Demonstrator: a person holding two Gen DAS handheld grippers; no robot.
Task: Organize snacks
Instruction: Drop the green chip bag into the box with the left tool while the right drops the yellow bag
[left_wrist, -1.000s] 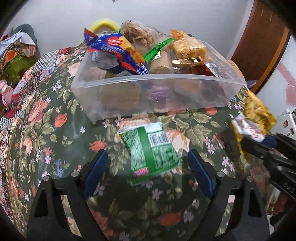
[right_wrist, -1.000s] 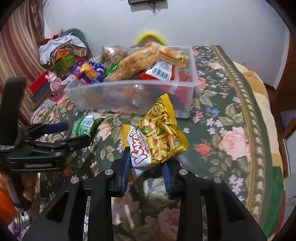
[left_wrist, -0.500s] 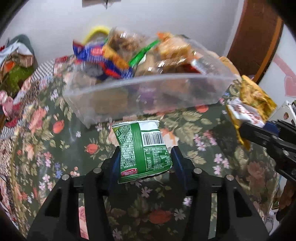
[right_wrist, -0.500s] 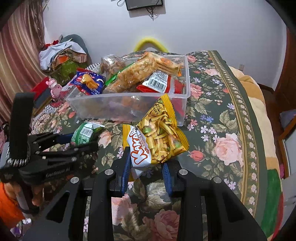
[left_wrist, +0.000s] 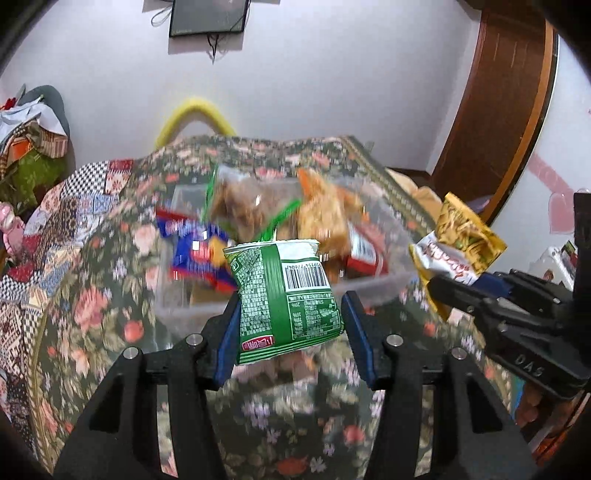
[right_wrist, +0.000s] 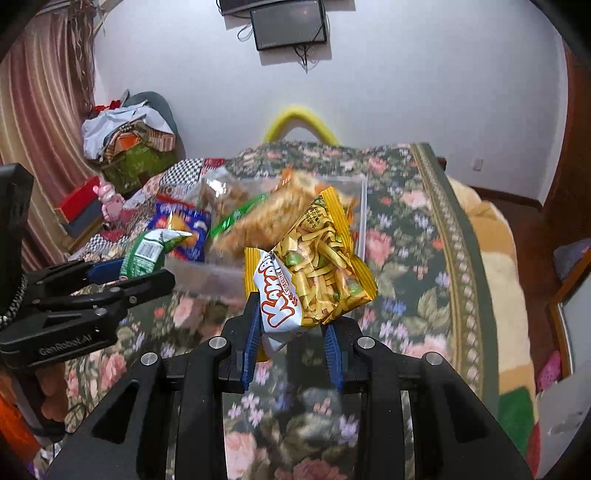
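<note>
Over the flowered bedspread (right_wrist: 413, 236) and full tub (left_wrist: 373, 286), our left gripper (left_wrist: 290, 328) clamps a green packet (left_wrist: 286, 295); our right gripper (right_wrist: 291, 341) pinches a yellow bag (right_wrist: 317, 266).

The body of the left gripper (right_wrist: 147, 275) carries the raised word "GenRobot.AI", and the body of the right gripper (left_wrist: 469, 291) shows the letters "DAS". The yellow snack bag (right_wrist: 314, 269) has a white panel with large orange lettering that begins "Kara"; the rest is hidden. The green snack bag (left_wrist: 284, 299) bears a barcode, dense small print and a small red label, none of them legible.
</note>
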